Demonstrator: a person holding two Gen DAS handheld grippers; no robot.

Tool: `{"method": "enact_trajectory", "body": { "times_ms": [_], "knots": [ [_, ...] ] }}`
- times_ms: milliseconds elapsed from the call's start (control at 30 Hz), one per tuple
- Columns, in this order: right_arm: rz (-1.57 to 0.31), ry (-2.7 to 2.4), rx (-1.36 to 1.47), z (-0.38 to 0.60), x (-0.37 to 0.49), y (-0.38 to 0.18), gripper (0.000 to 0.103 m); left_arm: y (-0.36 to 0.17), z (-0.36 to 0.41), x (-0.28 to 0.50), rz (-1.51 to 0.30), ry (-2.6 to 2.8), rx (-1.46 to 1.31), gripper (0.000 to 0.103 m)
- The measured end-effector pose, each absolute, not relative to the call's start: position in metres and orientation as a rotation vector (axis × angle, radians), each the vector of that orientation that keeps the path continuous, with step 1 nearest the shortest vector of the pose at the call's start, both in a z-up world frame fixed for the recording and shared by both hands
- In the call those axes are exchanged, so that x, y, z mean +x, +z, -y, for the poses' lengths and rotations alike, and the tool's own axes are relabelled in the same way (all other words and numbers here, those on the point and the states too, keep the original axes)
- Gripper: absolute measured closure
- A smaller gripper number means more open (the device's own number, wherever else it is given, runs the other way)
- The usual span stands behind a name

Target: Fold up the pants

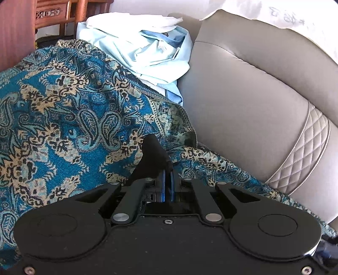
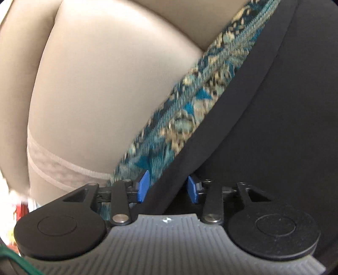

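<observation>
The pants are black cloth. In the left wrist view my left gripper [image 1: 168, 167] is shut on a small peak of the black pants [image 1: 153, 154], held up over a blue paisley throw [image 1: 63, 118]. In the right wrist view the black pants [image 2: 274, 127] fill the right side, lying flat on the paisley throw [image 2: 179, 118]. My right gripper [image 2: 166, 188] is open, its blue pads [image 2: 143, 188] standing either side of the pants' edge, which runs between them.
A beige leather sofa back [image 1: 253, 101] rises to the right of the throw, also in the right wrist view [image 2: 105, 84]. A pile of pale blue and white clothes [image 1: 143, 48] lies at the back. Wooden furniture [image 1: 50, 14] stands behind.
</observation>
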State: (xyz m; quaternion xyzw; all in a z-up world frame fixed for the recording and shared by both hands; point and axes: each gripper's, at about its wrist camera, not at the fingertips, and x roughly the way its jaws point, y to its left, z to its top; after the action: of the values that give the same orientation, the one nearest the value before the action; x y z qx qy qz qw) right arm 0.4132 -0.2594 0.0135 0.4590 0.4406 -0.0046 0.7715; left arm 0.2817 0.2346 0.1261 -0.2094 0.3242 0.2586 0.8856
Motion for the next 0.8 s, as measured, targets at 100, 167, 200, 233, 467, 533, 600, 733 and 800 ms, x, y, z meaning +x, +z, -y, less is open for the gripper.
{"method": "enact_trajectory", "body": {
  "times_ms": [100,167,200,233,467,533,600,733,800],
  "knots": [
    [-0.891,-0.145,0.988,0.266,0.423,0.012,0.065,0.125,-0.232,0.284,-0.676,0.541,-0.412,0.097],
    [-0.867,-0.239,0.998,0.278,0.429,0.009,0.074,0.123,-0.231,0.286,-0.68,0.535,-0.408,0.097],
    [-0.857,-0.284,1.008,0.285,0.432,0.007,0.077,0.122,-0.23,0.287,-0.683,0.533,-0.404,0.097],
    [-0.85,-0.311,1.015,0.292,0.435,0.005,0.08,0.12,-0.229,0.288,-0.684,0.528,-0.398,0.097],
    [-0.831,-0.317,0.897,0.304,0.429,0.03,0.098,0.117,-0.217,0.292,-0.678,0.528,-0.345,0.097],
    [-0.765,-0.3,0.773,0.3,0.406,0.05,0.098,0.12,-0.215,0.287,-0.676,0.519,-0.34,0.097],
    [-0.687,-0.331,0.621,0.292,0.371,0.072,0.098,0.122,-0.212,0.277,-0.676,0.508,-0.34,0.097],
    [-0.581,-0.39,0.474,0.287,0.285,0.087,0.098,0.123,-0.203,0.246,-0.685,0.491,-0.322,0.097],
    [-0.566,-0.404,0.459,0.286,0.239,0.084,0.099,0.121,-0.2,0.227,-0.691,0.493,-0.313,0.097]
  ]
}}
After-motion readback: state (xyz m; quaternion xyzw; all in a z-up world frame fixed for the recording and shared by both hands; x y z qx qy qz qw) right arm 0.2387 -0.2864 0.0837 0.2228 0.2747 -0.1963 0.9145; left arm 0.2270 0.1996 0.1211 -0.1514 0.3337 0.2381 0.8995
